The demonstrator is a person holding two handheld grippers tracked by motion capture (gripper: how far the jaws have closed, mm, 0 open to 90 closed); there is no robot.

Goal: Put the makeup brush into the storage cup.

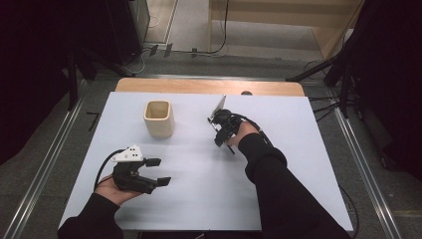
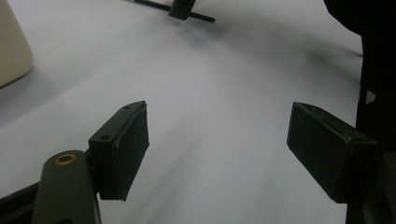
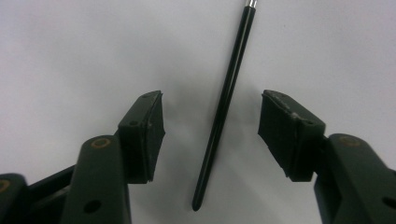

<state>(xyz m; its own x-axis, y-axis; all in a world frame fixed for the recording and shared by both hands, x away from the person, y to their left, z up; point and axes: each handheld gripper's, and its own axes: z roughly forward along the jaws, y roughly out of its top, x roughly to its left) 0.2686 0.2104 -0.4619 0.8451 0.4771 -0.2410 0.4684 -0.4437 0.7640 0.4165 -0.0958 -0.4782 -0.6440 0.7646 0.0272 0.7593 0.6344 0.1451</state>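
Observation:
A thin black pen with a silver end lies flat on the white tabletop. My right gripper points down over it, open, one pad on either side of the pen and neither touching it. In the high view that right gripper hovers right of centre, and a bit of the pen pokes out beside the hand. A cream square cup stands upright at the back left. My left gripper rests low at the front left, open and holding nothing, its pads wide apart over bare table.
The cream cup's side appears at the left edge of the left gripper view. A wooden strip runs along the table's far edge. Dark stands and cables sit on the floor beyond the table.

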